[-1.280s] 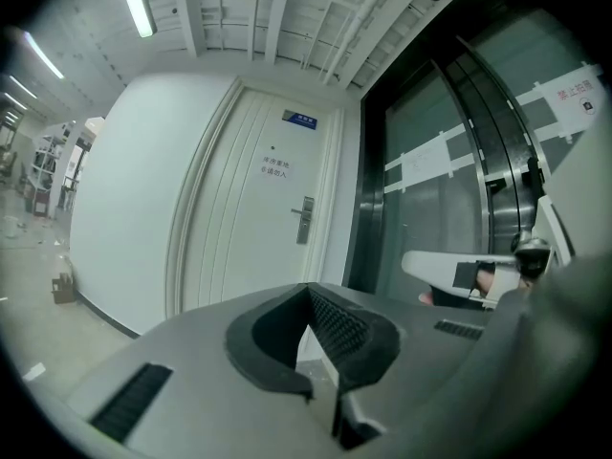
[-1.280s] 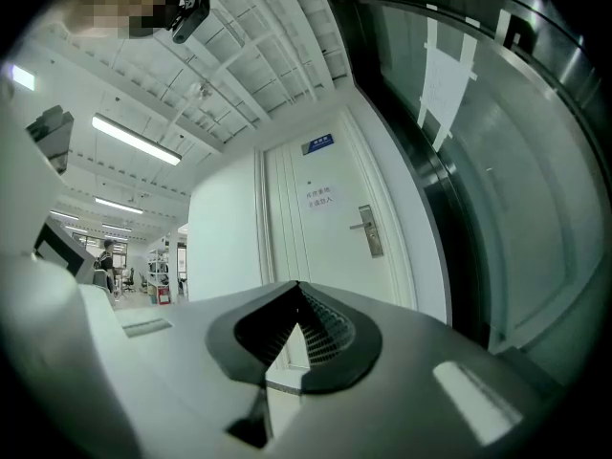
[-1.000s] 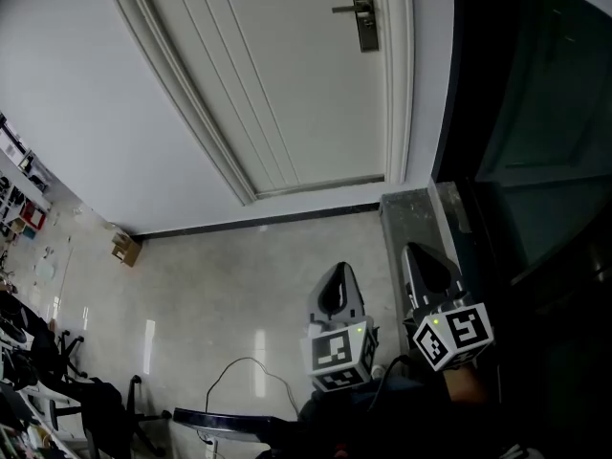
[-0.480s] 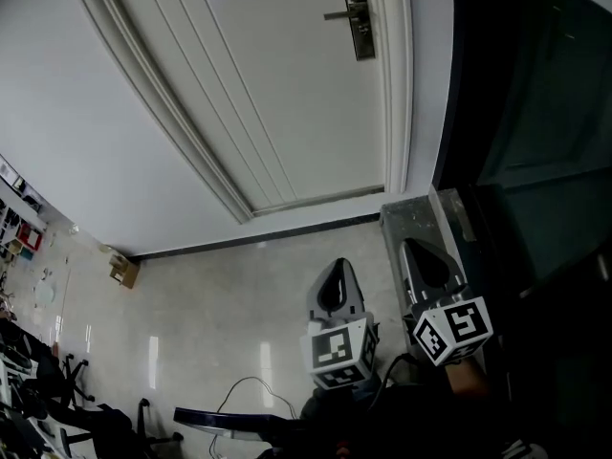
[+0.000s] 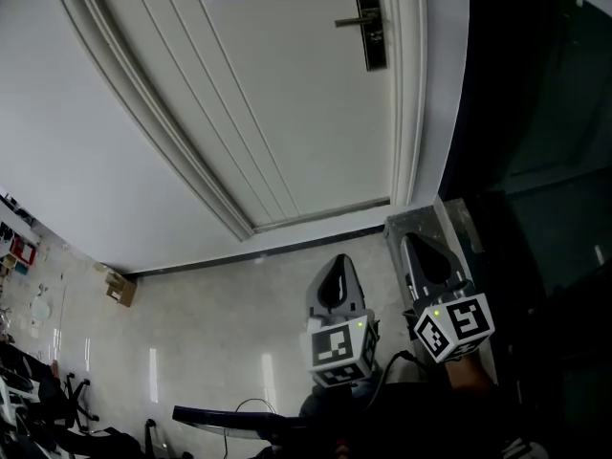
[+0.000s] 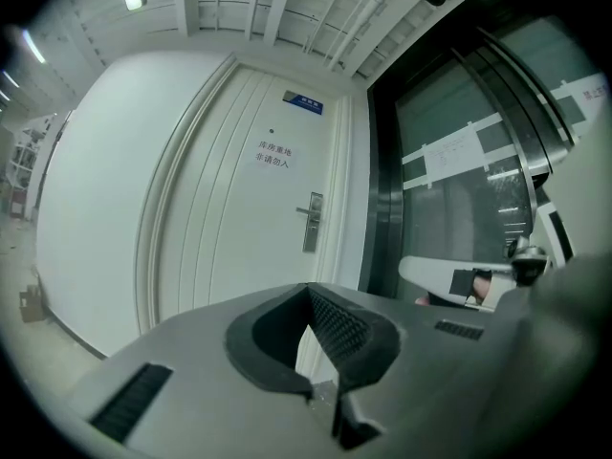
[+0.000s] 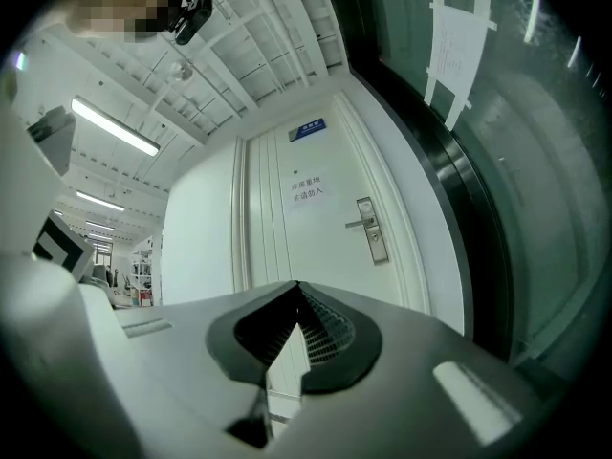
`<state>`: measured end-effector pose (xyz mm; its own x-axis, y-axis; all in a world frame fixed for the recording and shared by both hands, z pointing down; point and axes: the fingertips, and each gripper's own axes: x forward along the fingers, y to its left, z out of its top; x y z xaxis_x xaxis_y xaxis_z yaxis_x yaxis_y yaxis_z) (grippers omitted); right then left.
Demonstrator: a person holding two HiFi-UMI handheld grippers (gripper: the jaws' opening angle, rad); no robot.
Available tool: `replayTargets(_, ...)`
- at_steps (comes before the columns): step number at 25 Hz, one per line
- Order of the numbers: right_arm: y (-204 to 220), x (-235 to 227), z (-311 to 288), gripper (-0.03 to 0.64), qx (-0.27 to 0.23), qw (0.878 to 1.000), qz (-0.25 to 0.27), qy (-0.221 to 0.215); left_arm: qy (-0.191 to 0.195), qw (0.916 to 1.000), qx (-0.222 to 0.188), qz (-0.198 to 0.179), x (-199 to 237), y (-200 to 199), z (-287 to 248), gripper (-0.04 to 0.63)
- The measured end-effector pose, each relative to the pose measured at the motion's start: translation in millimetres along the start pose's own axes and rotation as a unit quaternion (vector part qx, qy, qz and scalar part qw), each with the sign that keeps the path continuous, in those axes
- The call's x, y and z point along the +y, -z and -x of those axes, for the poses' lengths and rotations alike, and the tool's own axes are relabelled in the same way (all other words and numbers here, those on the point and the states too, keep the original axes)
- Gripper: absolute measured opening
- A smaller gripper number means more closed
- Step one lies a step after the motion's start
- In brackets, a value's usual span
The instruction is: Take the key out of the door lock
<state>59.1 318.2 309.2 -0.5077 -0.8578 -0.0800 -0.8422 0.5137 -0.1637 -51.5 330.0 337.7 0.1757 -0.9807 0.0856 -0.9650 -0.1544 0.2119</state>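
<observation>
A white door (image 5: pixel 287 94) stands shut, well ahead of me. Its metal lock plate (image 5: pixel 374 25) with a lever handle (image 5: pixel 356 20) sits near the door's right edge. The lock plate (image 6: pixel 311 223) shows small in the left gripper view, and the lock plate (image 7: pixel 373 232) in the right gripper view. No key can be made out at this distance. My left gripper (image 5: pixel 335 290) and right gripper (image 5: pixel 427 266) hang low, side by side, far short of the door. Both point toward it with jaws together and nothing between them, the left gripper (image 6: pixel 308 290) and the right gripper (image 7: pixel 298 287) alike.
Dark glass panels (image 5: pixel 535 113) run along the right of the door frame, with a marble sill (image 5: pixel 421 223) at their foot. A small cardboard box (image 5: pixel 120 290) lies by the wall at left. A cable (image 5: pixel 249 404) trails on the tiled floor, and office chairs (image 5: pixel 38 419) stand at bottom left.
The head view has shifted, so the door lock sits a little lower and further right in the picture. Both grippers hold about the same place, still shut.
</observation>
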Motion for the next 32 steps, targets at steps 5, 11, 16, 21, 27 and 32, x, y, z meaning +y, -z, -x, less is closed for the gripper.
replayTargets(5,14,3,-26,0.002,0.007,1.000,-0.003,0.007,0.009,0.9999,0.001,0.008,22,-1,-21,0.000)
replayTargets(11,14,-3,-51,0.002,0.009,1.000,0.011,0.009,0.013,0.9997,0.011,0.019,31,2,-45,0.000)
replayTargets(16,20,-17,-76,0.002,0.011,1.000,0.005,-0.002,0.002,0.9997,0.006,0.022,40,2,-71,0.000)
replayTargets(21,22,-40,-123,0.002,0.012,1.000,0.002,-0.022,-0.012,0.9992,0.000,0.038,43,-7,-119,0.000)
replayTargets(27,13,-87,-181,0.002,0.004,1.000,-0.005,-0.031,-0.020,0.9998,0.003,0.003,48,-12,-190,0.000)
replayTargets(32,6,-119,-214,0.002,0.002,0.999,-0.001,-0.040,-0.022,0.9998,0.001,-0.003,40,-15,-238,0.000)
